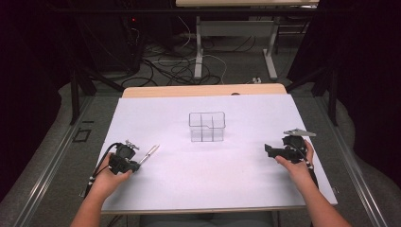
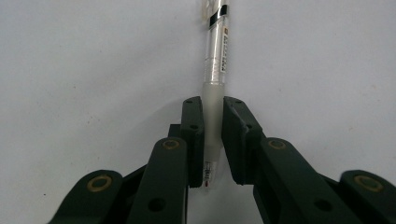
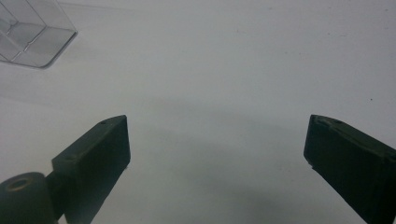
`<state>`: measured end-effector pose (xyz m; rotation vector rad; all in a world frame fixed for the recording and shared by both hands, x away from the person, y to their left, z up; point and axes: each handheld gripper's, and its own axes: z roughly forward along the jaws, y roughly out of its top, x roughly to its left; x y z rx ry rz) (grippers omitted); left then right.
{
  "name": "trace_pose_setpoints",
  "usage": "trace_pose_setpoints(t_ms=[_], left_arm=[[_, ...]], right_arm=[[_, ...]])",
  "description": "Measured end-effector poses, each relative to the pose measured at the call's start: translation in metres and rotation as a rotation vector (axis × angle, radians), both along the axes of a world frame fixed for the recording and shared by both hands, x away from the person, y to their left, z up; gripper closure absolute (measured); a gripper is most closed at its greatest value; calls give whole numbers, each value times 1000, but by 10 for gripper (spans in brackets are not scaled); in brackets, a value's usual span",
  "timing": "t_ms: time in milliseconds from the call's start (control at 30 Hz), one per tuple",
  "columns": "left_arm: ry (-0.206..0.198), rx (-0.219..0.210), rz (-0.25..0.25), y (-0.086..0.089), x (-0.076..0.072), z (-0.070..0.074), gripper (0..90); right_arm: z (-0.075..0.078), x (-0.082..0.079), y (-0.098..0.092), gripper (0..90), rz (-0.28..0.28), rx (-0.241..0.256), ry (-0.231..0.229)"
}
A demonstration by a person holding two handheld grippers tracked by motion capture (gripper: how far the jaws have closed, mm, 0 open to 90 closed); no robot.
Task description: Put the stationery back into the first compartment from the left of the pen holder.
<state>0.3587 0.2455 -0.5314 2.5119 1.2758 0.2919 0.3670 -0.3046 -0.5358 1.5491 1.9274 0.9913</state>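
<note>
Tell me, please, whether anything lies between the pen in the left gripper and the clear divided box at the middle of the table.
Nothing visible does. The left gripper has its jaws closed on the pen, and the white table between it and the clear divided box is bare. The right gripper sits open, off to the far side.

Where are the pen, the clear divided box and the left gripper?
pen (image 2: 215,70), left gripper view, on its clear barrel.
clear divided box (image 1: 206,126), high view, on its front wall.
left gripper (image 2: 212,135), left gripper view, between its fingertips.
</note>
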Motion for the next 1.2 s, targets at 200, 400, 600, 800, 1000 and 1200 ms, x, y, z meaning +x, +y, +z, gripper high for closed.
trace_pose_setpoints(t_ms=[200,400,600,800,1000,1200], left_arm=[[4,23,-11,-2,1,1,801],[9,30,-13,-3,1,2,802],[15,0,7,-3,2,4,802],[20,-60,18,-2,1,10,803],[26,-126,20,-5,-2,16,803],[15,-173,5,-13,-6,22,803]], right_arm=[[0,0,0,65,2,-1,-1],[1,0,0,65,1,-3,-2],[1,0,0,65,8,-10,-9],[1,-1,1,65,5,-8,-8],[1,-1,2,66,13,-11,-9],[1,-1,4,69,24,-22,-14]])
